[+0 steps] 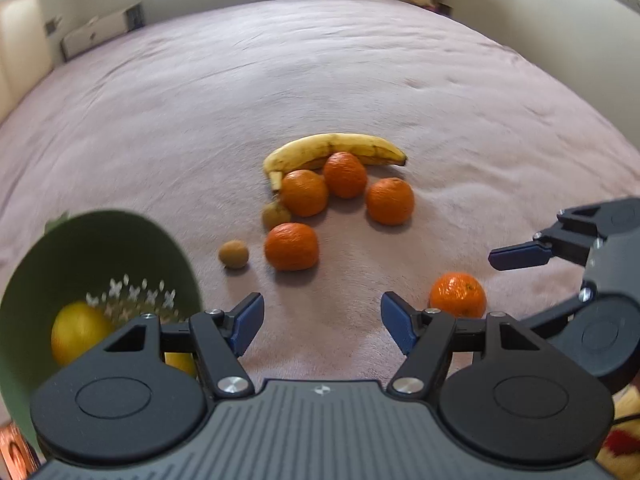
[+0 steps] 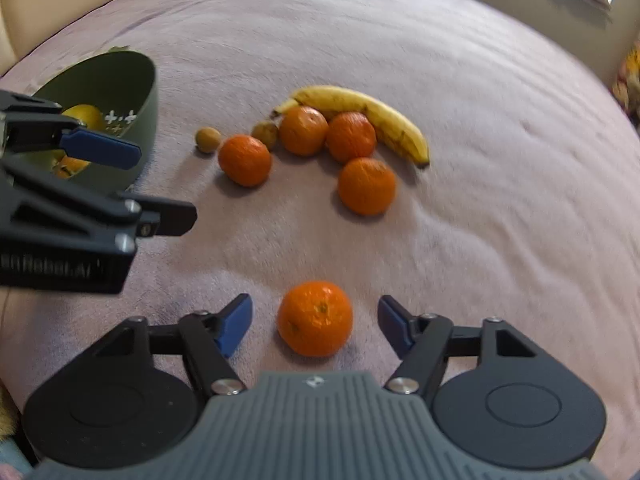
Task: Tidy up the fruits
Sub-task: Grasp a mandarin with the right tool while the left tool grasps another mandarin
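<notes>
On a pink blanket lie a banana (image 1: 336, 148) (image 2: 360, 112), several oranges (image 1: 304, 192) (image 2: 304, 130) and two small brown kiwis (image 1: 234, 254) (image 2: 208, 140). One orange (image 2: 315, 318) (image 1: 458, 294) lies apart, between the open fingers of my right gripper (image 2: 315, 322), untouched. A green bowl (image 1: 156, 248) (image 2: 144, 120) at the left holds yellow fruit (image 1: 78, 330). My left gripper (image 1: 322, 320) is open and empty beside the bowl.
The blanket (image 1: 320, 72) covers a wide bed. A wall and a white heater (image 1: 100, 32) lie beyond its far edge. The left gripper body (image 2: 72, 216) shows at the left of the right wrist view.
</notes>
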A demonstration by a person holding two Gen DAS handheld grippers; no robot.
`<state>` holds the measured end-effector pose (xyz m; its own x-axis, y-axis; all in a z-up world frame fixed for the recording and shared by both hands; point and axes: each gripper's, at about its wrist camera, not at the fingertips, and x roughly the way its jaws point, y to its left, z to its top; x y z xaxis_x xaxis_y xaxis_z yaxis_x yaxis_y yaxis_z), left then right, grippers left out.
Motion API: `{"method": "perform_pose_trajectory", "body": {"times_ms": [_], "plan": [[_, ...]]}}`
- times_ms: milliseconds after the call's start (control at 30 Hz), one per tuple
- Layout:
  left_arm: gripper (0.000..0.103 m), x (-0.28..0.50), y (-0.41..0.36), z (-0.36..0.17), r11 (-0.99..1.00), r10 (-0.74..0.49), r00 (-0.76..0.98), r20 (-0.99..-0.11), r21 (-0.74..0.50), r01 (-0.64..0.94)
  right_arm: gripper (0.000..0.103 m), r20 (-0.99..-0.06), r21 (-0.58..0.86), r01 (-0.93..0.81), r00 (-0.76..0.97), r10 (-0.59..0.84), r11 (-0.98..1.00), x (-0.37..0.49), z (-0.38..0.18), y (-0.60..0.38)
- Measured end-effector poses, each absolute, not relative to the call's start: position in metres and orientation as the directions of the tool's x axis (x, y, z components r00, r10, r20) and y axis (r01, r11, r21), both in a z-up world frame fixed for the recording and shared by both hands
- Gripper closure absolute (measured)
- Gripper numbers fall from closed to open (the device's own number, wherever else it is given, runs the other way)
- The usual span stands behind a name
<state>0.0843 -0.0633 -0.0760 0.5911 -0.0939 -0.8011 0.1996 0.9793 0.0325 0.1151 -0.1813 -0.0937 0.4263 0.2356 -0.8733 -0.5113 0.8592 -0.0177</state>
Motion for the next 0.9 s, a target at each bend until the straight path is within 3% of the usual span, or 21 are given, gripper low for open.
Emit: {"method": "perform_pose_trajectory", "body": {"times_ms": [333,533,900], "plan": [[0.025,0.095,-0.073,-0.088,0.977,-0.023,0.624,-0.781,0.114,0.178,0.059,-0.899,0.070,-0.441,0.361,0.249,0.895,0.126,-0.109,-0.187],[0.028,0.102,-0.080,-0.091,0.973,0.028,0.645,-0.764,0.169,0.158,0.061,-0.880,0.065,-0.441,0.397,0.260,0.895,0.129,-0.099,-0.187],[0.031,0.126,-0.079,-0.103,0.983,0.061,0.633,-0.771,0.155,0.094,0.061,-0.849,0.026,-0.388,0.478,0.225,0.921,0.153,-0.091,-0.196]]}}
